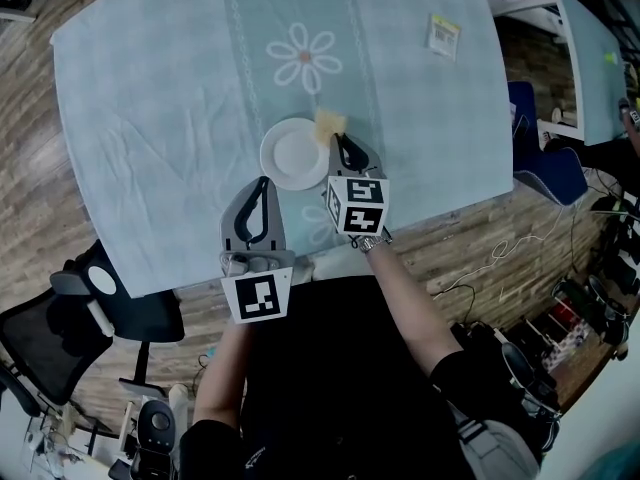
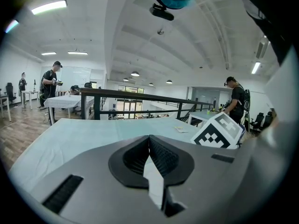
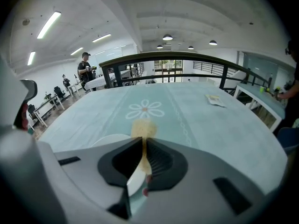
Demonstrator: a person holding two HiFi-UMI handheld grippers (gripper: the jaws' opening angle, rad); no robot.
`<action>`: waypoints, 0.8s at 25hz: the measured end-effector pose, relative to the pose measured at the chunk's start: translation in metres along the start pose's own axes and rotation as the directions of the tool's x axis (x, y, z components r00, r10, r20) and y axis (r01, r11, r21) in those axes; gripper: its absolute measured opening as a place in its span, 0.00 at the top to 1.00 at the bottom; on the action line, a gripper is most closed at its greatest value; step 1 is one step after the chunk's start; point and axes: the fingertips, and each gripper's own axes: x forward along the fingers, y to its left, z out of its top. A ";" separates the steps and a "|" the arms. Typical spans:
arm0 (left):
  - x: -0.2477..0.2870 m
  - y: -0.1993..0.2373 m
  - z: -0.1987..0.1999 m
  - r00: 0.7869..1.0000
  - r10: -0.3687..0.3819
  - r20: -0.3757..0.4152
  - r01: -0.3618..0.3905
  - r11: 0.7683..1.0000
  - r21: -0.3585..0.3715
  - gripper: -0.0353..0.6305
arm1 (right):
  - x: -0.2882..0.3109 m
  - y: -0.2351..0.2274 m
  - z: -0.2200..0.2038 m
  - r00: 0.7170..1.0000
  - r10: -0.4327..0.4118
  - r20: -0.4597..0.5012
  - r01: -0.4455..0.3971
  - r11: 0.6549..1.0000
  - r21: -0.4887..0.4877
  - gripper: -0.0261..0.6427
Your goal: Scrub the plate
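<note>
A white plate [image 1: 292, 155] sits on the pale blue tablecloth [image 1: 150, 118] near the table's front edge. A yellow sponge [image 1: 330, 123] rests against the plate's far right rim. My right gripper [image 1: 340, 142] points at the sponge, and its jaws stand closed on the sponge's near end. In the right gripper view the sponge [image 3: 144, 127] shows just past the right gripper [image 3: 142, 140], with the plate [image 3: 108, 142] to its left. My left gripper [image 1: 263, 184] hovers at the plate's near left rim, shut and holding nothing; the left gripper [image 2: 149, 138] looks out over the cloth.
A small yellow-white packet [image 1: 444, 34] lies at the table's far right. A white flower print [image 1: 304, 58] marks the cloth beyond the plate. A black office chair [image 1: 100, 293] stands at the table's near left corner. Cables and gear [image 1: 570, 308] lie on the floor at right.
</note>
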 end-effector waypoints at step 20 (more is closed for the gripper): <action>-0.017 0.010 -0.006 0.999 0.054 -0.007 -0.054 0.998 -0.023 0.93 | 0.005 0.118 -0.018 0.961 0.264 -0.078 -0.271 0.957 -0.098 0.91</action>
